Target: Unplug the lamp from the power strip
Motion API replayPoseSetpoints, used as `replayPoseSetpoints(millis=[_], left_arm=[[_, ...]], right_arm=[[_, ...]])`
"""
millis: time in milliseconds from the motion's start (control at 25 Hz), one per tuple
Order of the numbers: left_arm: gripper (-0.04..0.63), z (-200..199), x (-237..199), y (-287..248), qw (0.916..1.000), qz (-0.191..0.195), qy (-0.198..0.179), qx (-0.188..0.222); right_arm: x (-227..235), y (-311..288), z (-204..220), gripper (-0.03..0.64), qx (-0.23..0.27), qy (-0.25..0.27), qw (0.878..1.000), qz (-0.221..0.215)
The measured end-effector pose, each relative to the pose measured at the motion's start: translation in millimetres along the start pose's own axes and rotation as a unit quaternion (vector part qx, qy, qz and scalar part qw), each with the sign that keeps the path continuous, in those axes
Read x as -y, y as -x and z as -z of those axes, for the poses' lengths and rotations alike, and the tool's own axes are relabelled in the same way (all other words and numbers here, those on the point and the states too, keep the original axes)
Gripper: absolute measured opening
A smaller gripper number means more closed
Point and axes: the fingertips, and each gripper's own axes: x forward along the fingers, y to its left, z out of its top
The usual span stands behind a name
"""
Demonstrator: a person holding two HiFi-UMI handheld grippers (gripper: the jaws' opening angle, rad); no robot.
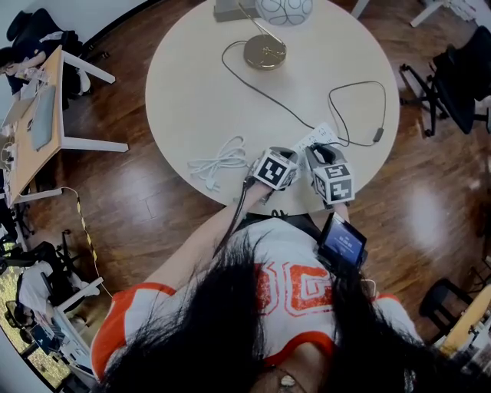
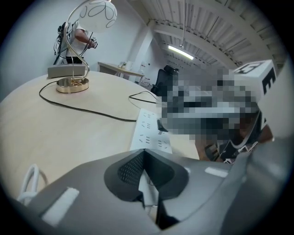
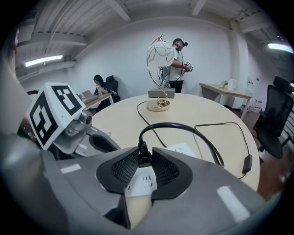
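Observation:
A gold-based lamp (image 1: 265,52) stands at the far side of the round table (image 1: 192,92). Its black cord (image 1: 268,96) runs to a white power strip (image 1: 318,137) near the front edge. My right gripper (image 1: 322,155) is shut on the cord's black plug (image 3: 144,158), which stands on the strip (image 3: 142,181); its prongs are hidden. In the left gripper view the plug (image 2: 161,125) sits on the strip (image 2: 151,131). My left gripper (image 2: 144,156) grips the strip's near end. That gripper (image 1: 294,152) is just left of the right one.
A coiled white cable (image 1: 219,161) lies left of the grippers. The cord loops right past an inline switch (image 1: 377,135). A grey box (image 1: 234,9) sits behind the lamp. A desk (image 1: 38,123) and black chairs (image 1: 460,77) surround the table. A person (image 3: 177,59) stands beyond it.

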Motion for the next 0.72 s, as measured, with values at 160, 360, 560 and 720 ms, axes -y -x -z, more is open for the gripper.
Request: replayPoseSetpoints(millis=[160, 360, 560, 720], left_arm=[[0.000, -11, 0, 8, 0.9999, -0.007, 0.000, 0.016], [0.000, 0, -2, 8, 0.9999, -0.013, 0.009, 0.006], [0.000, -3, -2, 7, 0.9996, -0.022, -0.009, 0.017], [0.000, 0, -2, 8, 0.9994, -0.026, -0.018, 0.012]], right_arm=[[7, 7, 16, 0.092, -0.013, -0.022, 1.000, 0.007], [2, 8, 30, 0.095, -0.020, -0.028, 0.999, 0.007], [-3, 8, 41, 0.114, -0.029, -0.025, 0.999, -0.005], [-7, 10, 55, 0.161, -0.060, -0.027, 0.997, -0.027]])
